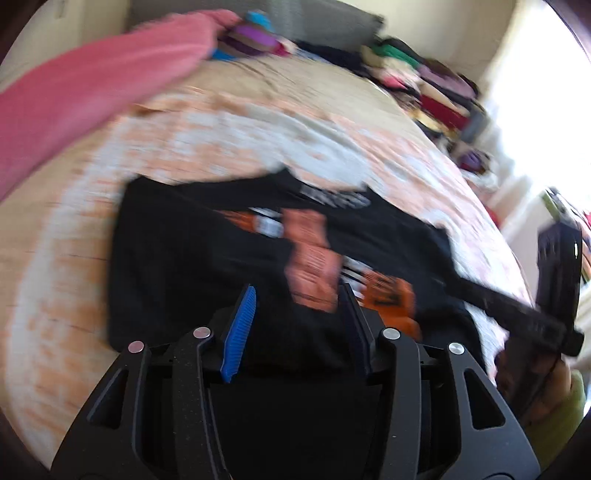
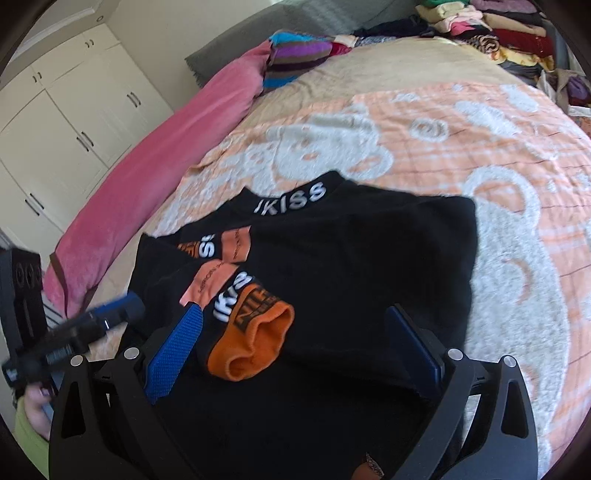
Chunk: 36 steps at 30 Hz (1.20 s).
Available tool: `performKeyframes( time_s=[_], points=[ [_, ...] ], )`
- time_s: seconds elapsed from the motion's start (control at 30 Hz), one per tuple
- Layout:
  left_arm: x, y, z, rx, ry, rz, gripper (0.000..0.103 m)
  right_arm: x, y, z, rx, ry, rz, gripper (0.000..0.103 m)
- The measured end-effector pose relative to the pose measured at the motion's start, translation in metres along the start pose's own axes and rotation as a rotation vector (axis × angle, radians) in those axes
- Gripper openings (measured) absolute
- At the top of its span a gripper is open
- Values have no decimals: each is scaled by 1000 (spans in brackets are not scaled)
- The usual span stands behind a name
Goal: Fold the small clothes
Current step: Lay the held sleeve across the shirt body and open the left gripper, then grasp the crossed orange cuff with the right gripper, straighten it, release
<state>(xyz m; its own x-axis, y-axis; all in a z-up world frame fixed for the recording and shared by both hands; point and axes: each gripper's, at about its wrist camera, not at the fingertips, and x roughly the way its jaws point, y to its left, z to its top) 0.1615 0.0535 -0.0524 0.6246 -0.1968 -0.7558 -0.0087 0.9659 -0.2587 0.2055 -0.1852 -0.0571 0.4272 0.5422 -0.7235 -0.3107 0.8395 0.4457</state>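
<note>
A small black top (image 2: 351, 258) with white "IKISS" lettering and orange cuffs (image 2: 251, 343) lies partly folded on the bed, sleeves laid across its front. It also shows, blurred, in the left wrist view (image 1: 192, 258). My left gripper (image 1: 297, 317) is open and empty just above the top's near edge. My right gripper (image 2: 295, 343) is open and empty above the near hem, its jaws on either side of an orange cuff. The right gripper's body shows at the right edge of the left wrist view (image 1: 554, 280); the left gripper shows at the left of the right wrist view (image 2: 74, 336).
The bed has an orange and white patterned blanket (image 2: 480, 129). A pink duvet roll (image 2: 166, 166) lies along the left side. A striped cloth (image 2: 295, 55) and piles of clothes (image 2: 498, 33) sit at the far end. White wardrobes (image 2: 55, 110) stand left.
</note>
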Motion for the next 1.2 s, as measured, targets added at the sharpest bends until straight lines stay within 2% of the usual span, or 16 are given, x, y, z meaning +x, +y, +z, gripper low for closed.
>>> performKeyframes(
  time_s=[0.17,0.27,0.3,0.33,0.4,0.47,0.53,0.6,0.63,0.7,0.93,1.07,1.2],
  points=[
    [-12,43,8,-89,-38,63,42,34,9,-8,-14,62,-23,98],
    [-15,56,9,-127,-47,68,42,49,16,-13,-40,77,-43,98],
    [-16,59,9,-140,-51,67,42,51,20,-14,-63,74,-49,93],
    [-18,61,8,-146,-52,65,42,52,22,-14,-77,72,-49,79],
    [-18,63,9,-147,-53,73,43,55,24,-15,-84,75,-32,63],
    [-18,64,8,-146,-55,86,44,56,25,-15,-92,74,-26,54],
    [-18,66,8,-143,-57,102,47,55,24,-14,-94,78,-1,28],
    [-21,67,9,-133,-66,131,47,51,25,-12,-90,69,13,16],
    [-22,67,10,-128,-73,144,48,48,26,-11,-90,61,30,5],
    [-28,68,13,-117,-91,168,48,38,28,-6,-81,35,85,5],
    [-46,63,21,-83,-145,200,49,-31,43,23,-148,-190,105,5],
    [-37,47,25,-44,-132,181,50,-57,34,35,-176,-265,17,5],
    [-11,19,28,10,-92,146,51,-52,2,40,-116,-222,-80,5]
  ],
)
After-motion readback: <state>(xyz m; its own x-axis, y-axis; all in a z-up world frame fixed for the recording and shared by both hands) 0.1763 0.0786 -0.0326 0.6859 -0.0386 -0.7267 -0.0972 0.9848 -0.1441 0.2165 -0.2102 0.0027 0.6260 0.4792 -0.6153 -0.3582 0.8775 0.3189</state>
